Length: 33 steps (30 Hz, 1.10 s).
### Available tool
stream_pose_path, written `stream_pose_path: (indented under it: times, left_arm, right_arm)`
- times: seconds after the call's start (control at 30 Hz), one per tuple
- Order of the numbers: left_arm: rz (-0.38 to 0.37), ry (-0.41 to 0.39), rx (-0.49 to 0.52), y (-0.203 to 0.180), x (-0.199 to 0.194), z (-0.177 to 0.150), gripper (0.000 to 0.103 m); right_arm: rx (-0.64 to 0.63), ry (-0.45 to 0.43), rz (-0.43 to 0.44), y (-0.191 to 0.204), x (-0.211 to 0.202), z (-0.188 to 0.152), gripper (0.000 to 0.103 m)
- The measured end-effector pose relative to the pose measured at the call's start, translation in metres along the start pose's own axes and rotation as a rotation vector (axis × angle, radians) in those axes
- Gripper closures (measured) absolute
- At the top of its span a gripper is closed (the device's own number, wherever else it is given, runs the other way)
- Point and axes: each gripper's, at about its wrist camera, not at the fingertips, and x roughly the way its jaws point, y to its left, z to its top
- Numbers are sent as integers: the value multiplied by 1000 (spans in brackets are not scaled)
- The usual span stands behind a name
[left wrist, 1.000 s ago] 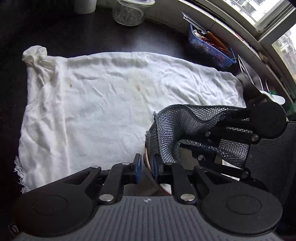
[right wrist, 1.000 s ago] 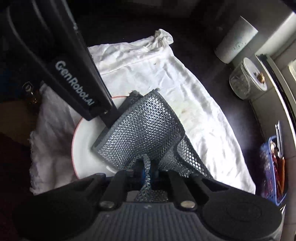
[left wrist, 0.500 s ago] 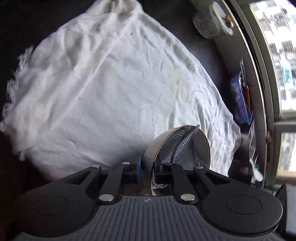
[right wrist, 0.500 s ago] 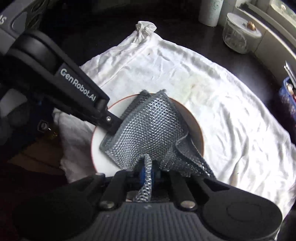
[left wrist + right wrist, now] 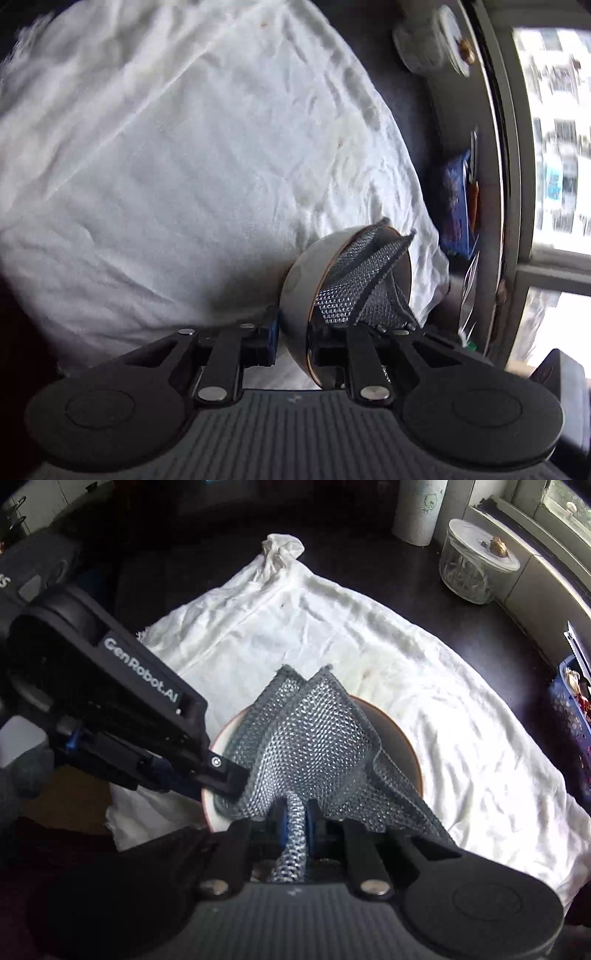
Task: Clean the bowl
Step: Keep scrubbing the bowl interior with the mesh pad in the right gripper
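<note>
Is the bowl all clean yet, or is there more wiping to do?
Not finished. Done: the left gripper has the bowl by its rim, and the right gripper has pinched the mesh cloth. In hand: the cloth lies bunched inside the bowl, mid-wipe. Left: the rest of the wiping, then setting the bowl down on the white towel. Whether dirt remains is hidden.

Daylight enters from the window [image 5: 554, 147] at the right of the left wrist view, where the panes are blown out to near white. The white cloth [image 5: 184, 166] is brightly lit, yet smeared by motion blur, worst at its far left edge. A soft shadow lies on it just beside the bowl [image 5: 299, 280]. The right wrist view is sharper; the dark table [image 5: 369, 565] stays dim and both pictures bend strongly at the edges.
</note>
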Motion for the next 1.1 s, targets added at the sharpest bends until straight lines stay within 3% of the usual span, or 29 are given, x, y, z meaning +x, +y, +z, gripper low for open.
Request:
stream_pose_path:
  times: [0.07, 0.17, 0.3, 0.37, 0.47, 0.57, 0.63, 0.7, 0.9, 1.1]
  left_arm:
    - [64, -10, 159, -18, -4, 2, 87]
    - [198, -63, 477, -53, -8, 2, 87]
    - [253, -13, 703, -75, -2, 10, 87]
    - [299, 7, 872, -89, 4, 9, 87]
    - [321, 44, 985, -93, 8, 4, 91]
    - [283, 50, 914, -83, 7, 5, 93]
    - [236, 41, 774, -73, 4, 11, 94]
    - [172, 17, 548, -55, -1, 17, 94]
    - [87, -47, 213, -21, -8, 6, 94]
    - [16, -40, -46, 5, -12, -5, 92]
  right_arm:
    - [-16, 1, -8, 0, 1, -6, 91]
    - [-65, -8, -39, 3, -3, -15, 94]
    - [-176, -6, -140, 4, -7, -13, 96]
    - [-226, 0, -166, 0, -6, -9, 98]
    - [-309, 8, -203, 3, -3, -4, 98]
    - [-359, 8, -229, 6, 0, 0, 98]
    - [-329, -2, -216, 4, 0, 0, 98]
    - [-272, -5, -197, 1, 1, -1, 98]
    - [-38, -7, -143, -5, 0, -5, 97]
    - [172, -21, 59, -14, -1, -14, 94]
